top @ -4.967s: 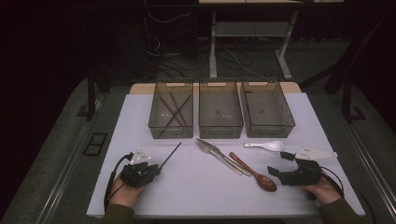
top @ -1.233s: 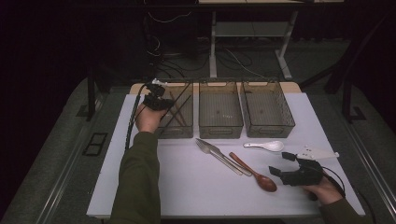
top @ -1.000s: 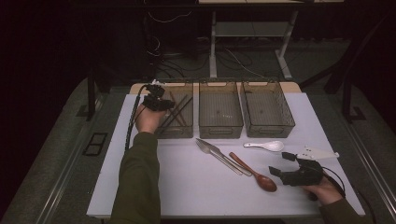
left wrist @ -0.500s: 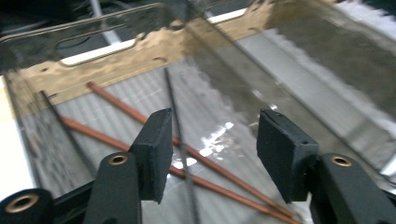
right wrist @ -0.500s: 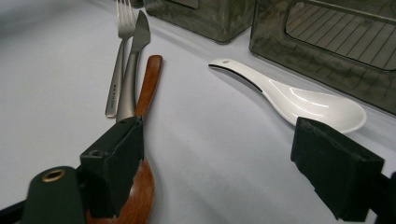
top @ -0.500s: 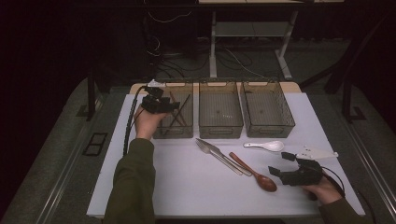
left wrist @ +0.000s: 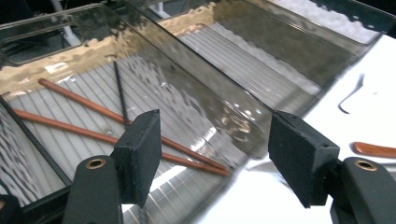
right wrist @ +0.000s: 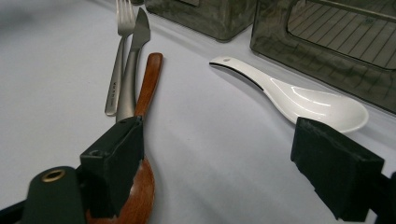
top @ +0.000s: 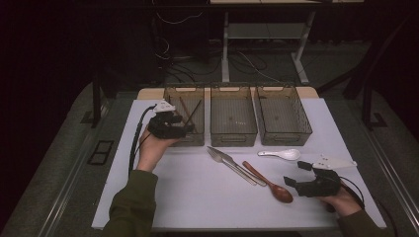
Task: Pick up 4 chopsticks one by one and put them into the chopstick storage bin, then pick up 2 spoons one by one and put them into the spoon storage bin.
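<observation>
My left gripper (top: pixel 187 129) hovers at the near left corner of the left bin (top: pixel 184 89). Its jaws have just been opening and stand open with nothing between them (left wrist: pixel 212 126). Inside that bin lie two brown chopsticks (left wrist: pixel 84 133) and one black chopstick (left wrist: pixel 120 93). My right gripper (top: pixel 296 174) rests open on the table at the front right, its jaws (right wrist: pixel 224 140) apart and empty. A wooden spoon (top: pixel 276 187) lies just left of it, its bowl by the left jaw (right wrist: pixel 149 79). A white ceramic spoon (right wrist: pixel 303 98) lies beyond.
The middle bin (top: pixel 232 138) and the right bin (top: pixel 284 138) stand in a row with the left one at the back of the white table. A metal fork (right wrist: pixel 119 56) and knife (right wrist: pixel 135 60) lie side by side beside the wooden spoon.
The left hand has drawn back from over the left bin toward the table's front, and its jaws have opened. The black chopstick now lies in that bin. The right gripper has kept still.
</observation>
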A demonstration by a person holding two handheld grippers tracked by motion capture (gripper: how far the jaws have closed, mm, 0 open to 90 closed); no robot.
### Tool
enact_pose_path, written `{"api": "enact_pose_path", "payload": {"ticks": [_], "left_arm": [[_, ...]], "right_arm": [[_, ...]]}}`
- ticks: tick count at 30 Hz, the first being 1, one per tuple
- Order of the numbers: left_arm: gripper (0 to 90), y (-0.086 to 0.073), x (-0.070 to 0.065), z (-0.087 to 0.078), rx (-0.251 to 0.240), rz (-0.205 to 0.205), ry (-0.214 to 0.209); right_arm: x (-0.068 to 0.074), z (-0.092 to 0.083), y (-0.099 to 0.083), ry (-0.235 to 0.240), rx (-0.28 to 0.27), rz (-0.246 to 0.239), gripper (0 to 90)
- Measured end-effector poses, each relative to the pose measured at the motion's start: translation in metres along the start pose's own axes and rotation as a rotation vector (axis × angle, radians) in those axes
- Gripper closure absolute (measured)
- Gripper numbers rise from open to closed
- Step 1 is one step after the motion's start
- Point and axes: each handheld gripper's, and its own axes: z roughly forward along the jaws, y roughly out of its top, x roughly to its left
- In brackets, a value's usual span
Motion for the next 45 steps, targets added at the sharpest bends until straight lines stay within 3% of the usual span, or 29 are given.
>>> {"api": "enact_pose_path", "payload": {"ticks": [7,23,39,45], "left_arm": [[28.8,-0.017,-0.017,-0.014,-0.026,0.017,-0.015],[19.5,-0.056,-0.052,-0.024,-0.007,0.072,-0.057],[10.7,-0.096,-0.07,-0.042,-0.036,0.08,-0.113],[4.7,-0.111,-0.073,-0.05,-0.048,0.082,-0.108]], "right_arm": [[0.0,0.001,0.001,0.003,-0.001,-0.001,17.1],[0.0,-0.002,0.0,-0.001,-0.007,0.0,17.1],[0.0,-0.002,0.0,-0.001,-0.008,-0.003,17.1],[0.0,-0.003,0.0,0.0,-0.008,-0.001,17.1]]}}
